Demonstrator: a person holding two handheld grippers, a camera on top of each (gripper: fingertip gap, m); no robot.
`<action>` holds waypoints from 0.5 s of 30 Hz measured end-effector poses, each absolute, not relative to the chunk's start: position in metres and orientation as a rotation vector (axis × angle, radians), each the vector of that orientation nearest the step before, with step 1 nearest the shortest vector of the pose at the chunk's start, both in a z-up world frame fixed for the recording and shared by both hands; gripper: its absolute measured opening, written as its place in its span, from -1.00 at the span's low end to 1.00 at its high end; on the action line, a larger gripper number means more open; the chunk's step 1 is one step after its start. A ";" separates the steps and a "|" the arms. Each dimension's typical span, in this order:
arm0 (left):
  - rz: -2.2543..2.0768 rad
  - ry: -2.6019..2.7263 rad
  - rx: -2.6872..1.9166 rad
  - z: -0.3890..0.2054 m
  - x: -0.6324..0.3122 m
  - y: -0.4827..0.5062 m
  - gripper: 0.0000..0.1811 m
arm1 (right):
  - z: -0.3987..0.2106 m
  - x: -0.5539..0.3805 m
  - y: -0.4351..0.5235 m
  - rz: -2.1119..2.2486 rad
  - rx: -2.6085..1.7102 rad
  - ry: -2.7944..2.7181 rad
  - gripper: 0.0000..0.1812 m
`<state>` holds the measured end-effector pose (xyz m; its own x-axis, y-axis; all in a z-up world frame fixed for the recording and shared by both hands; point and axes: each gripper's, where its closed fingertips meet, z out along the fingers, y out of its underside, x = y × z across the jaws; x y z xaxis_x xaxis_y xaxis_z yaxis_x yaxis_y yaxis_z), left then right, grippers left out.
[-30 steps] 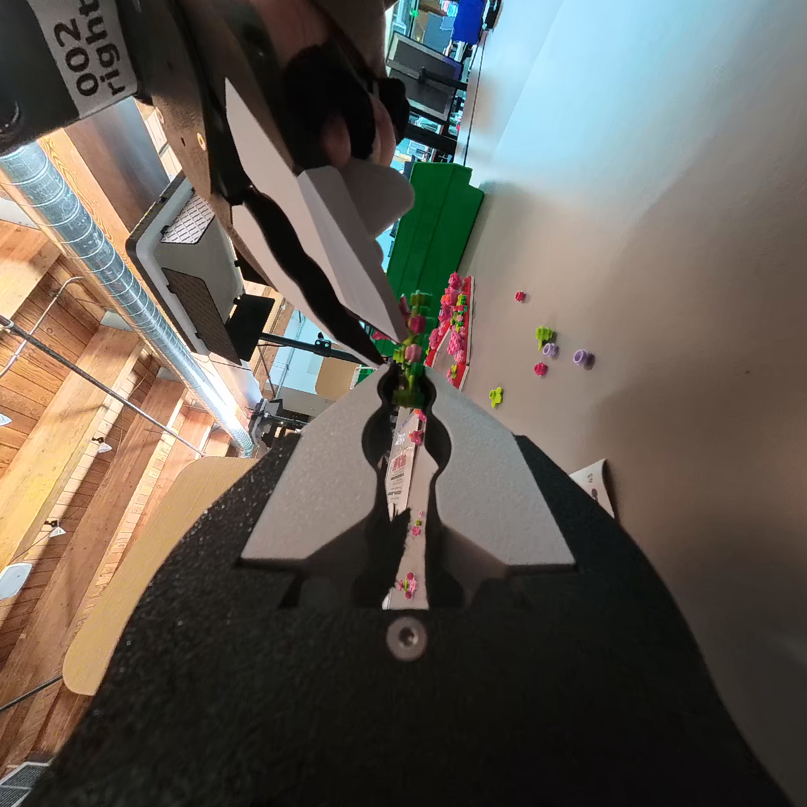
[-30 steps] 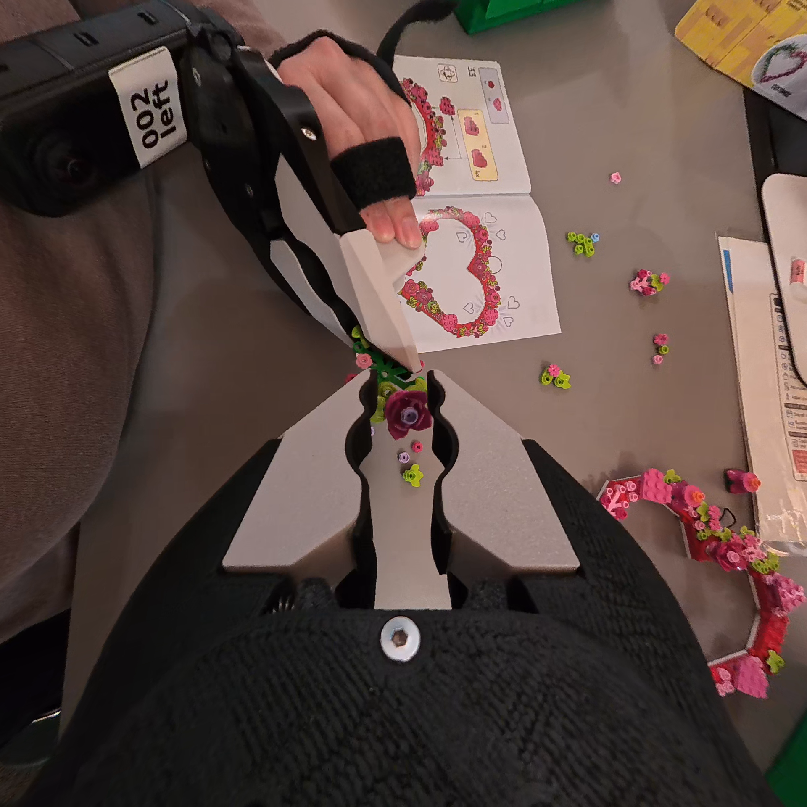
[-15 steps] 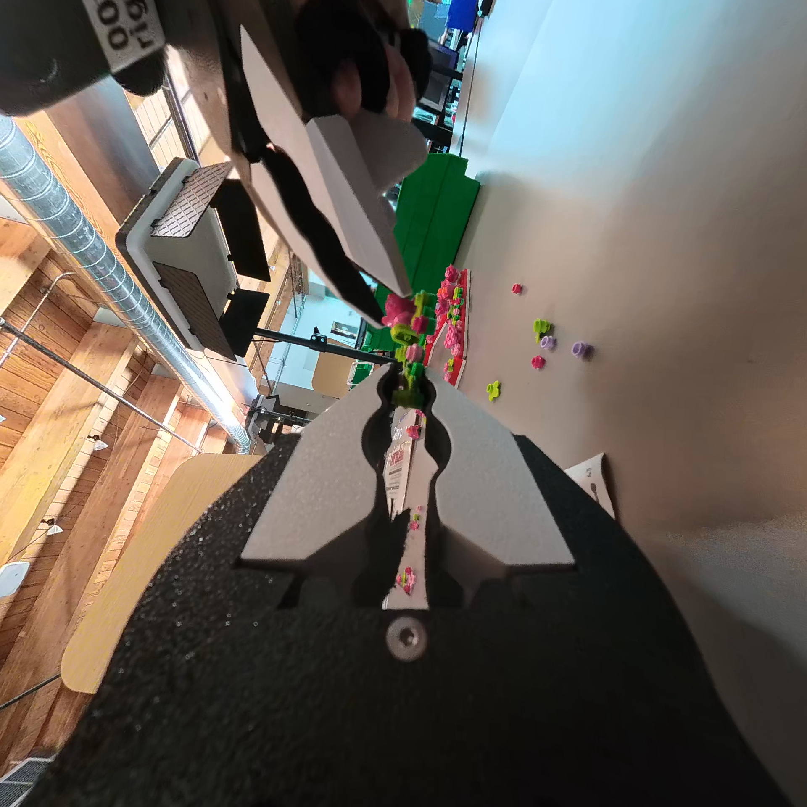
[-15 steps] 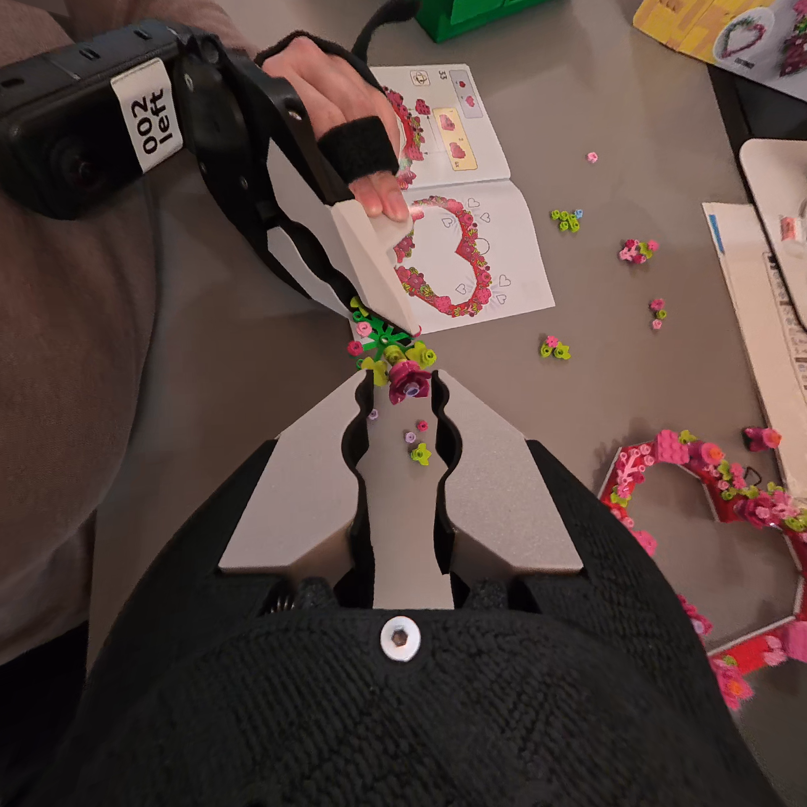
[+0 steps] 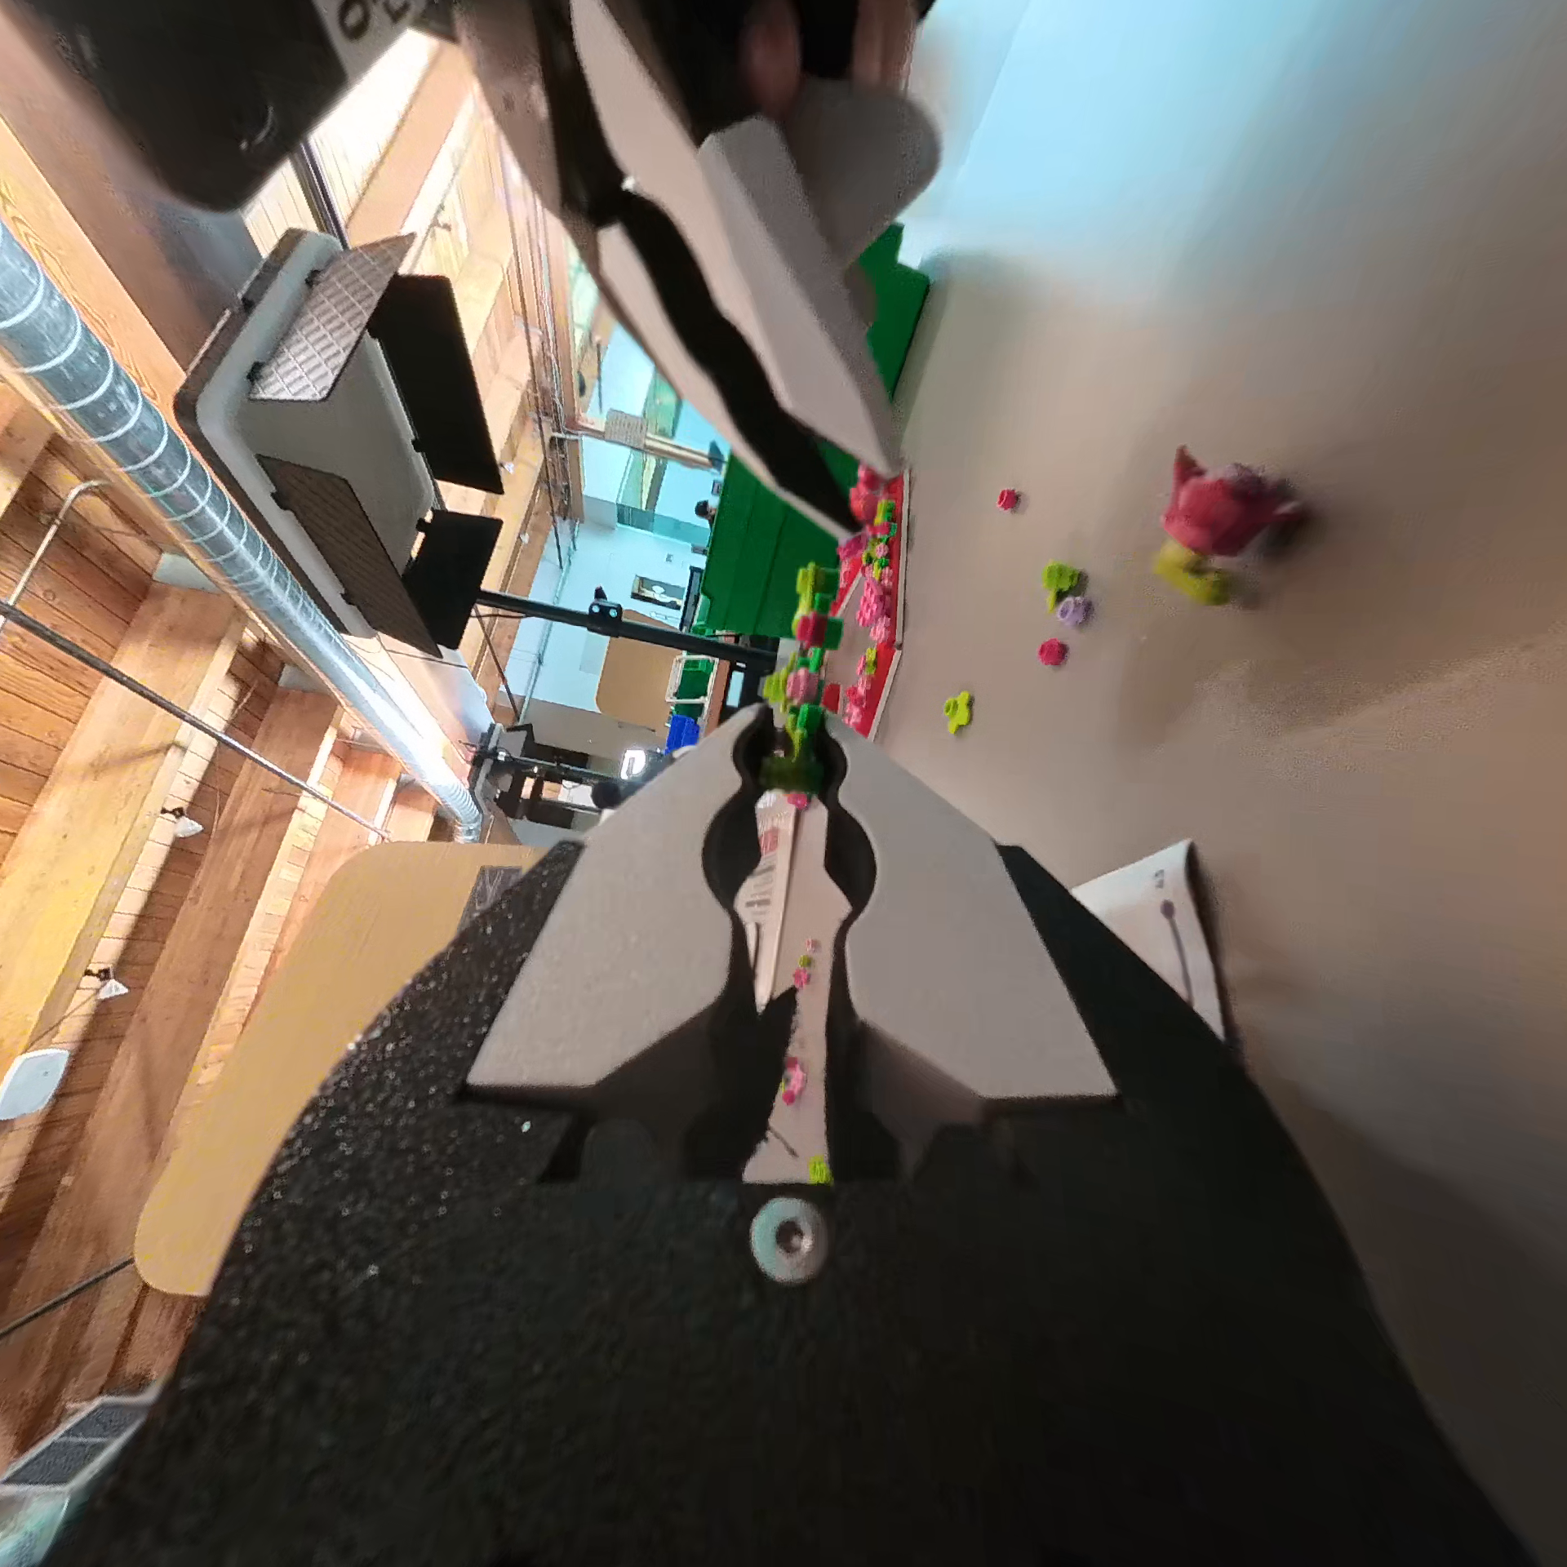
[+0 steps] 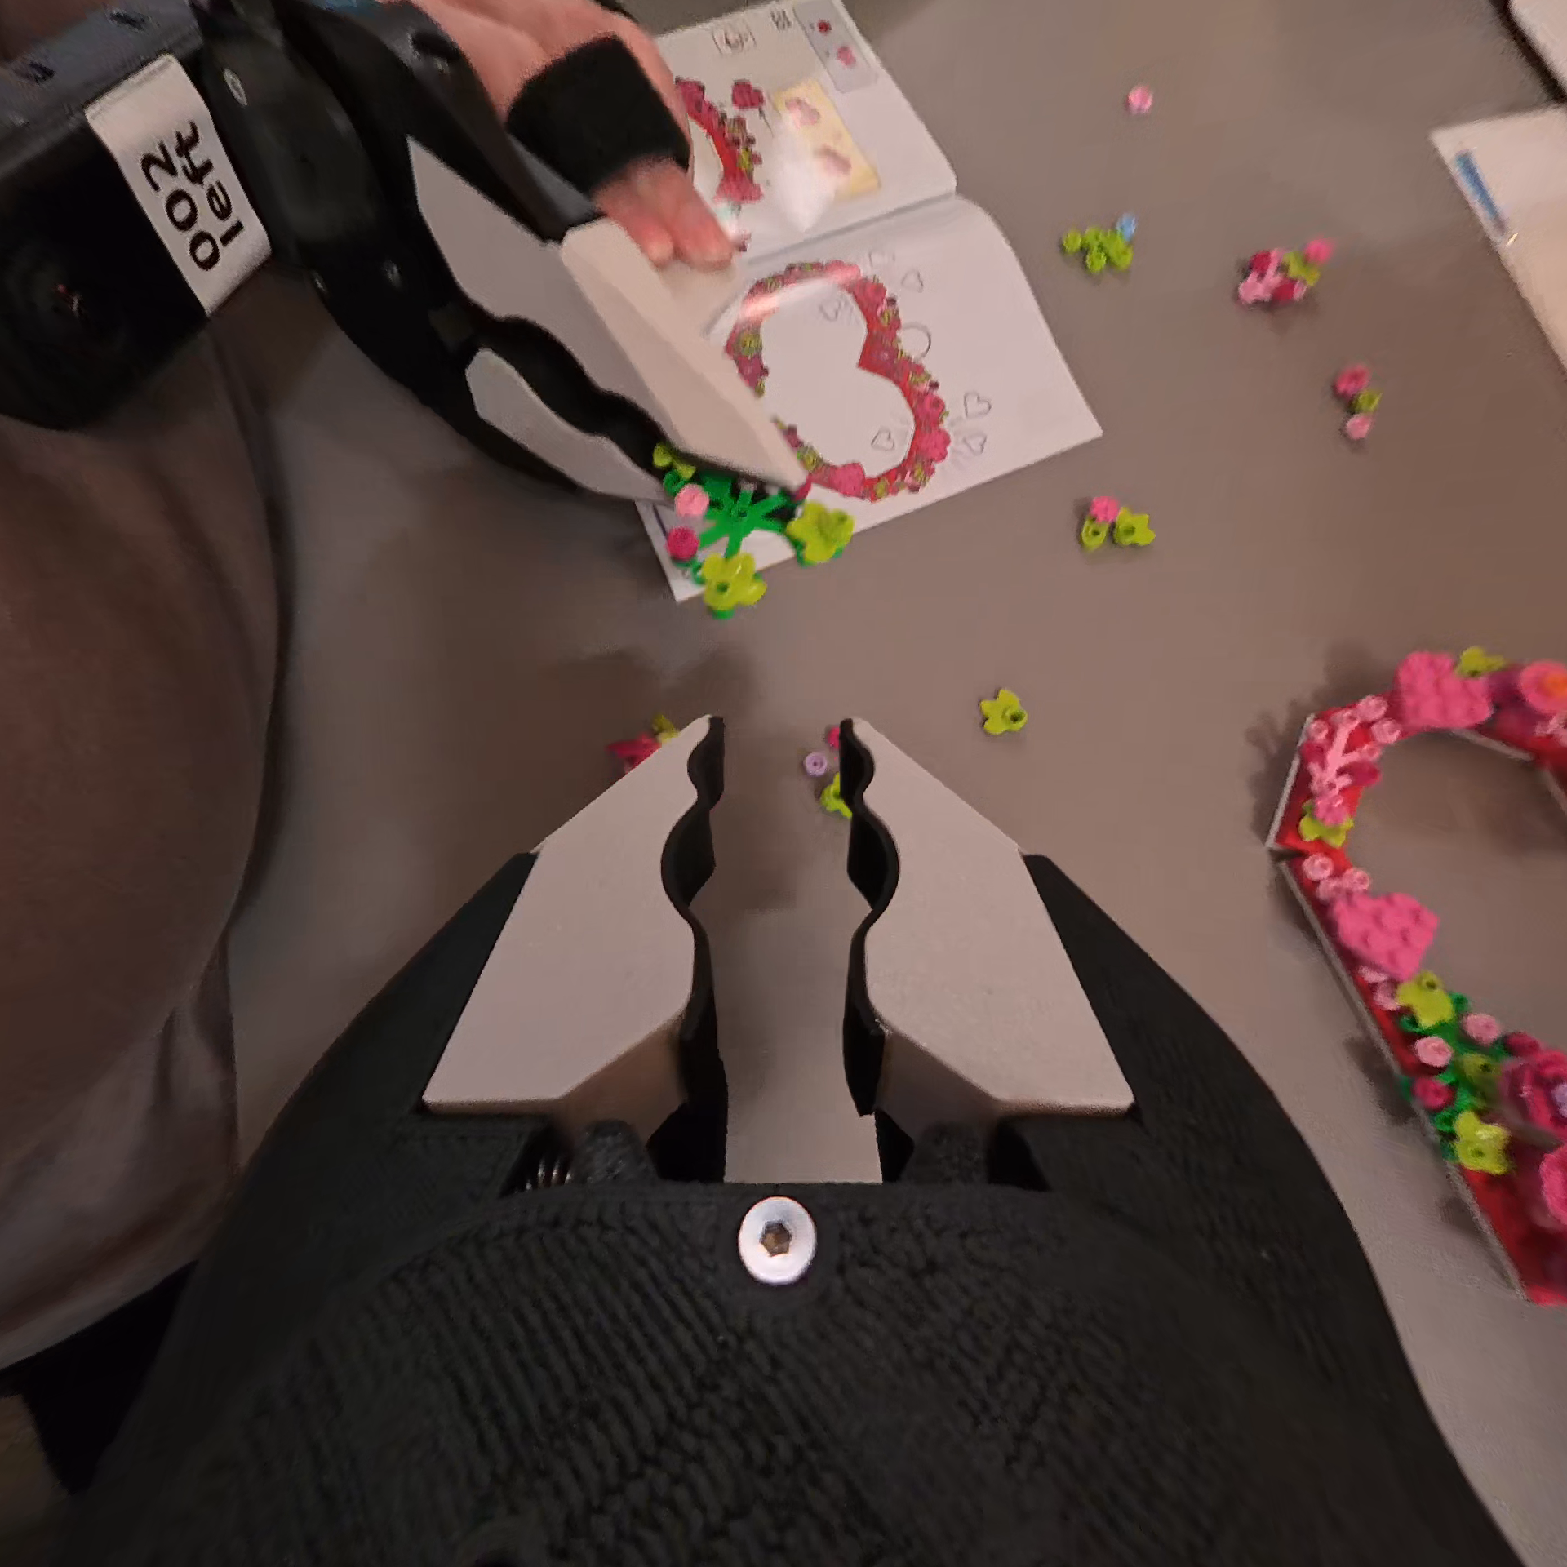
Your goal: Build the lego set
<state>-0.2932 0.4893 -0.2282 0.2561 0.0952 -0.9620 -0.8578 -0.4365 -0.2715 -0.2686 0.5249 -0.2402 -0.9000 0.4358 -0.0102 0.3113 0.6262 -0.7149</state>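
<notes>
Left tool (image 6: 721,500) pinching green leaf cluster (image 6: 742,530) with lime and pink flowers, held clear above instruction booklet (image 6: 975,407), likely presented for adding pieces. Right tool (image 6: 780,738) spread, holding nothing, low over grey tabletop (image 6: 1187,636). Dark pink rose on lime base (image 5: 1221,534) lies loose on tabletop. Heart frame (image 6: 1391,933) at right, well apart. Loose flowers scattered; open room between tools and frame.
</notes>
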 end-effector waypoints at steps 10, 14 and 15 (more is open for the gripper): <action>1.308 0.722 -1.661 -0.234 -0.294 0.491 -0.93 | -0.267 -0.236 0.519 1.224 -0.722 -2.650 -0.71; 1.309 0.717 -1.665 -0.234 -0.296 0.490 -0.93 | -0.282 -0.227 0.510 1.215 -0.767 -2.616 -0.71; 1.310 0.718 -1.666 -0.234 -0.296 0.490 -0.93 | -0.285 -0.227 0.509 1.194 -0.777 -2.594 -0.71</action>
<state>-0.2959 0.4902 -0.2340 0.2787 0.0732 -0.9576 -0.8465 -0.4522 -0.2809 -0.2266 0.5095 -0.2853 -0.8469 0.5292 -0.0515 0.3833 0.5406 -0.7489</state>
